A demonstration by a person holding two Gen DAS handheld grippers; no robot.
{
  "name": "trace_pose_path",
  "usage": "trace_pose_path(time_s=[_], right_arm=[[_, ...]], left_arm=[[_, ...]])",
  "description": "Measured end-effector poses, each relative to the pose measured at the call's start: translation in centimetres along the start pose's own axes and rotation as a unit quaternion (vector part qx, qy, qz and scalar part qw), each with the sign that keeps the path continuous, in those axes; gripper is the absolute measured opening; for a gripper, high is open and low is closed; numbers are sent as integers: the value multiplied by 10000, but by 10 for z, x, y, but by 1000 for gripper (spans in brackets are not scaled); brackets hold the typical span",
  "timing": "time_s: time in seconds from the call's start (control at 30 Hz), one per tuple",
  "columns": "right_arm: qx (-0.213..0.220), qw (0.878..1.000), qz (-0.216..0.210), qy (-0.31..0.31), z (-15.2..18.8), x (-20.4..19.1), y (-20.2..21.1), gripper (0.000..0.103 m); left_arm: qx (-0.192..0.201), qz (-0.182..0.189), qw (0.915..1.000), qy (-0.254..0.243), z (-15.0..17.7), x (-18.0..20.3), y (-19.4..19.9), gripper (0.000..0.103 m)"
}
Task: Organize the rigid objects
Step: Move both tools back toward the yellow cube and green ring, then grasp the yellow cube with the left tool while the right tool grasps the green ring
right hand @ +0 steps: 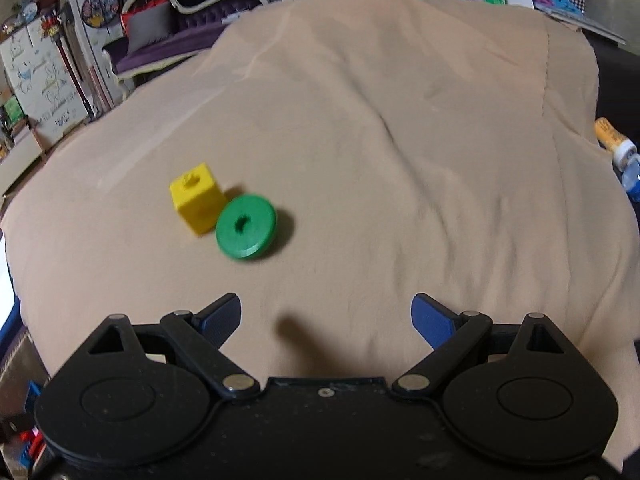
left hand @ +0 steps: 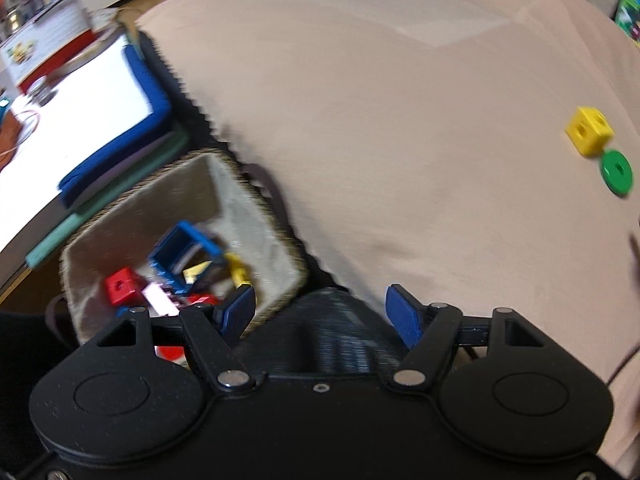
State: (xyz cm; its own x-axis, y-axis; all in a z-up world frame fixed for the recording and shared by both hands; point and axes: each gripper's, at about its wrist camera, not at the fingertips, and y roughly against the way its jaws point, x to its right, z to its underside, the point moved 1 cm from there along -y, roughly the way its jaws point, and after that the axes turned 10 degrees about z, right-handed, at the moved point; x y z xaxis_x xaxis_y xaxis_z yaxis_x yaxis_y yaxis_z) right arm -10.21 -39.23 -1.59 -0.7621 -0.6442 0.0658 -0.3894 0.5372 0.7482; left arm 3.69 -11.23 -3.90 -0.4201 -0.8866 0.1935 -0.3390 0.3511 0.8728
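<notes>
A yellow cube (right hand: 197, 202) and a green disc (right hand: 246, 226) lie touching on the beige blanket (right hand: 400, 160); they also show in the left wrist view, cube (left hand: 589, 131) and disc (left hand: 616, 172), at the far right. My right gripper (right hand: 326, 320) is open and empty, short of them and to their right. My left gripper (left hand: 320, 312) is open and empty at the right rim of a woven basket (left hand: 276, 236) that holds a blue open cube (left hand: 186, 256), a red cube (left hand: 120, 286), a yellow piece (left hand: 237, 268) and other blocks.
A blue-edged white board (left hand: 80, 120) and green pads lie left of the basket. A purple sofa (right hand: 168, 36) and shelves stand behind the blanket. A bottle (right hand: 618, 152) lies at the blanket's right edge. A black cloth (left hand: 332, 320) lies under the left gripper.
</notes>
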Motion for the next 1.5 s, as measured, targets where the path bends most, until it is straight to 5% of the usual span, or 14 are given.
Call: trace_pose_path(time_s=[0.4,0.47,0.6,0.63,0.83,0.9,1.1,1.17,1.23,1.5], right_arm=[[935,9928,-278,700,-13,-41,-28,71],[1093,9897,-263,882,-10,-43,-31,61],[1312,9848,-481,1033,-1,-39,-34,11],[1344,9845,-426,1043,1,-36,-35,10],[1647,9819,-483,802,23,-4,-30,10],[1768,9800,-672,619,29,7,-32,10],[1672,9767,-1323,-240,28,34,-46,14],[1702,9750,-1270,-660,27,43,-48,28],[1830,9700,-1188,-1074,29,53,-48,55],[2119,9619,-1140,-1299,34,58,-47,70]], left_arm=[[-50,134,9994,-317,-6,30,-9,68],[-52,200,9993,-322,-10,32,-9,68],[45,227,9984,-518,-22,50,-8,68],[72,241,9980,-587,-25,56,-8,68],[193,576,9938,-934,-51,105,-10,69],[248,706,9924,-978,-61,124,-14,83],[354,975,9889,-1068,-89,177,-26,83],[365,1008,9884,-1078,-95,190,-30,83],[402,1006,9881,-1089,-102,202,-36,83],[287,897,9921,-832,-119,212,-59,83]])
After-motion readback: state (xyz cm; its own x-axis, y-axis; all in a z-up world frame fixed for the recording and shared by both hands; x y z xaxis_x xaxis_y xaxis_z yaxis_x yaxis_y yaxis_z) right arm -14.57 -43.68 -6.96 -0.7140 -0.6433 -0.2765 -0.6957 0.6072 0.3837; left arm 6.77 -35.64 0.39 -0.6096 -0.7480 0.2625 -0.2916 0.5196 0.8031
